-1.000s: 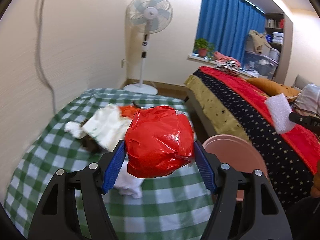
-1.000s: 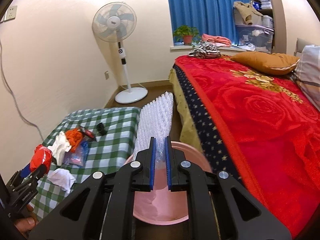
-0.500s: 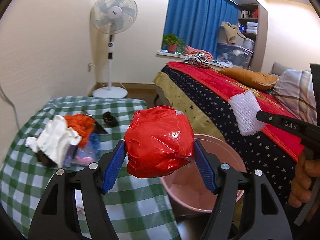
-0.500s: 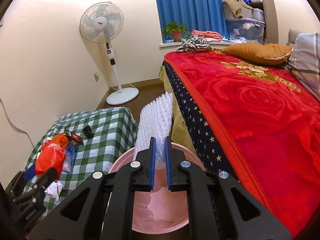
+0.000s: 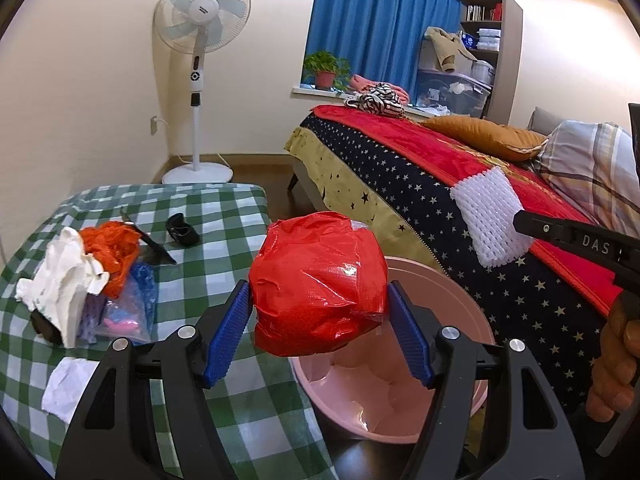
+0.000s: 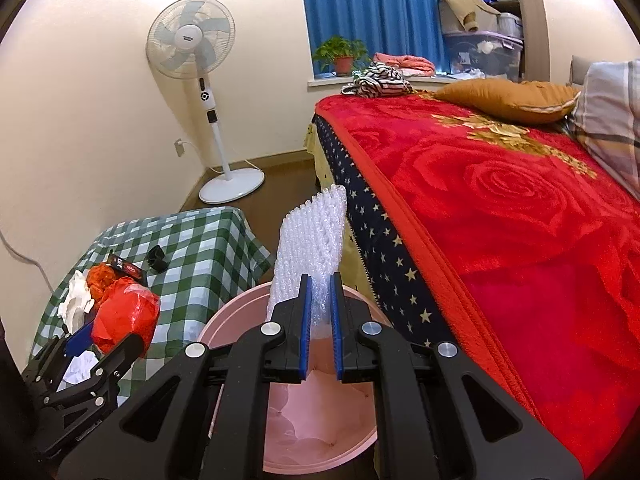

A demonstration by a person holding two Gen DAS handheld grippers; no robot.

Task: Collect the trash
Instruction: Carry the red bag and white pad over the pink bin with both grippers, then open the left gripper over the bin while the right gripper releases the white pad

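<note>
Trash is split between both claws: the left claw [image 5: 318, 320] pinches a crumpled red plastic bag [image 5: 320, 282] between its blue pads, held at the near rim of the pink bin [image 5: 448, 300], while the right claw [image 6: 319, 312] is pressed together on a white foam net sheet [image 6: 310, 240] standing upright over that bin. More scraps, white paper [image 5: 60, 284] and an orange wrapper [image 5: 114, 248], lie on the green checked counter [image 5: 224, 216] beside the bed [image 6: 500, 200].

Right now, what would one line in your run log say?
left gripper: shut on red plastic wad | right gripper: shut on bubble wrap | both beside or over pink bin | trash left on checked table
</note>
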